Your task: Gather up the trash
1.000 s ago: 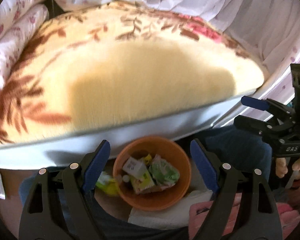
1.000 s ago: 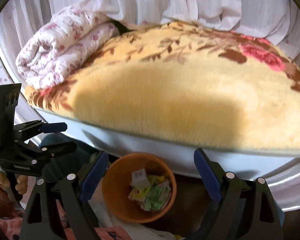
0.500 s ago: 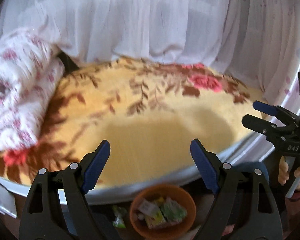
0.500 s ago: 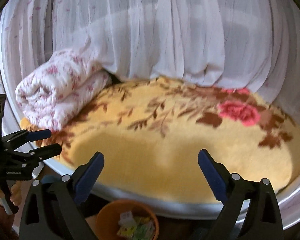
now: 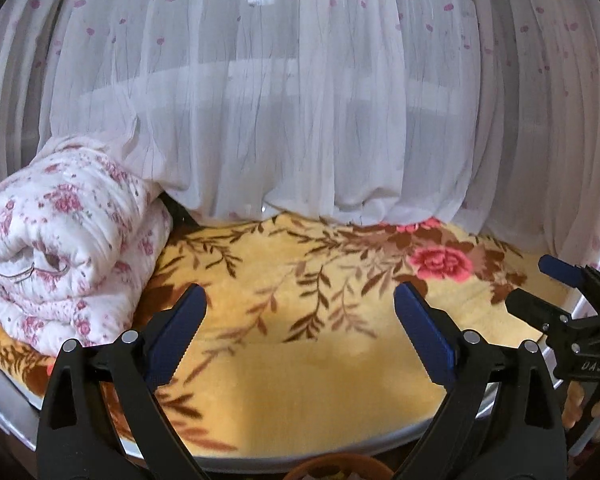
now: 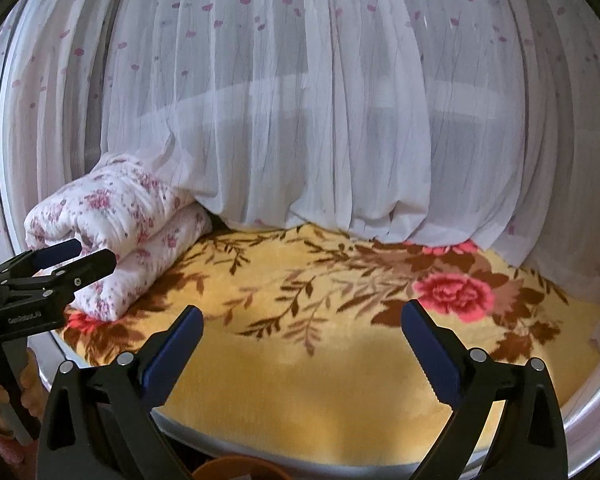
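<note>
Both grippers are open and empty, held above the bed and pointing at the curtain. My left gripper has blue pads spread wide over the yellow floral blanket; it also shows at the left edge of the right wrist view. My right gripper is likewise spread; it shows at the right edge of the left wrist view. Only the rim of the orange trash bin shows at the bottom edge, and in the right wrist view too. No loose trash shows on the bed.
A folded white quilt with pink flowers lies on the bed's left end. A sheer white curtain with pink dots hangs behind the bed. The bed's pale edge runs below the blanket.
Both grippers have lifted and tilted up from the orange bin of trash. The bin has slid down to the bottom edge; the curtain and quilt now fill the views.
</note>
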A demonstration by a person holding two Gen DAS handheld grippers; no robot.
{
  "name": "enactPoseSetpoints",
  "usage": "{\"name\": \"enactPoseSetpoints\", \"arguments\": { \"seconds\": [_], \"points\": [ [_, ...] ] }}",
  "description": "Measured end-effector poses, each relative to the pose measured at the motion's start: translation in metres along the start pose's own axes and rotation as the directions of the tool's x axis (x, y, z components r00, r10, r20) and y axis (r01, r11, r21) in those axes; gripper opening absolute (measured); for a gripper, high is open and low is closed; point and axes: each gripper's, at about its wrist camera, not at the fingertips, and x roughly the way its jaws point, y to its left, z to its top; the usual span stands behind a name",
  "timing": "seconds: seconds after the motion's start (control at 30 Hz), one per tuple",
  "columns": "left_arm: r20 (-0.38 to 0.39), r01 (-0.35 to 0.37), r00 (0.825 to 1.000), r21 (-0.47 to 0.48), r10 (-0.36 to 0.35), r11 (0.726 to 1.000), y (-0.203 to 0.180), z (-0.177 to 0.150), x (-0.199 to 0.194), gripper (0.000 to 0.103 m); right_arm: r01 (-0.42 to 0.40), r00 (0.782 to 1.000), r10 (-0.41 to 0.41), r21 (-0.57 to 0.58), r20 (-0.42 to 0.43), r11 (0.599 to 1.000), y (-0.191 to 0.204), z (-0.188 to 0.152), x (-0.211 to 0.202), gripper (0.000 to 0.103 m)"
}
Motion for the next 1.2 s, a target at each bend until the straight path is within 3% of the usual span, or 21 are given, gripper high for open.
{"name": "enactPoseSetpoints", "arguments": {
  "seconds": [0.43,1.2],
  "points": [
    [0.052,-0.012,0.999,0.001,0.012,1.000,-0.008,0.015,-0.002,0.092,0.036,0.997,-0.037,0.020,0.066,0.999,-0.006,0.020,-0.009,0.097],
    [0.056,-0.017,0.998,-0.020,0.018,1.000,-0.005,0.016,-0.004,0.092,0.040,0.997,-0.041,0.022,0.070,0.999,-0.007,0.022,-0.008,0.097]
  ]
}}
